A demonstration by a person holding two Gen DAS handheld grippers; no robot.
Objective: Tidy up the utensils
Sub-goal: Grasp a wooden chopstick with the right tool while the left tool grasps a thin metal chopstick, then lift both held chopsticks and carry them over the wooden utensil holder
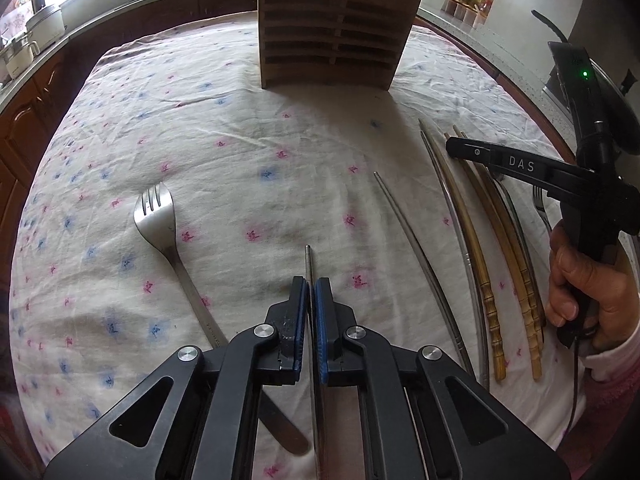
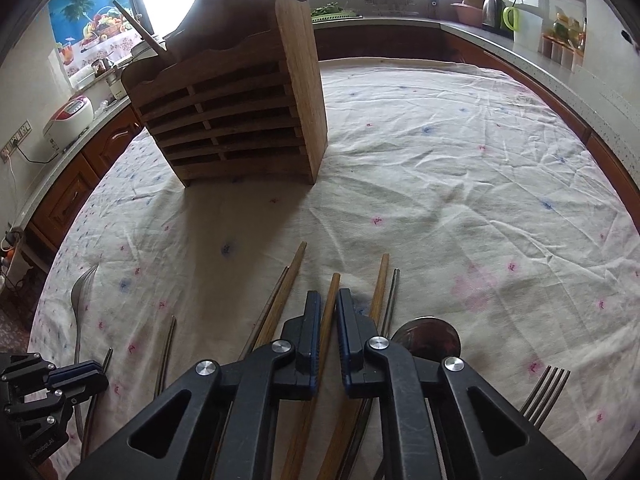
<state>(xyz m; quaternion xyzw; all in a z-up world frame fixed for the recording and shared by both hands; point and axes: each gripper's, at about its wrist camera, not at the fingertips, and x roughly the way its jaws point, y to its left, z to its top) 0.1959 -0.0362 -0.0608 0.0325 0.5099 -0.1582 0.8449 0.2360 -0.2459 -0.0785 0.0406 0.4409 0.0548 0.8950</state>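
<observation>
My left tongs [image 1: 311,286] pinch a steel chopstick [image 1: 308,258], my right tongs [image 2: 329,300] pinch a wooden chopstick [image 2: 330,292], both pointing lengthwise toward the far wooden holder [image 2: 240,120] on the table [image 2: 440,160].

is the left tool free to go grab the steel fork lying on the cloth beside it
Probably not yet. The left tool is already shut on a thin metal chopstick, so it would have to put that down first. The path itself looks clear: the steel fork lies alone on the floral tablecloth, nothing covering it.
</observation>
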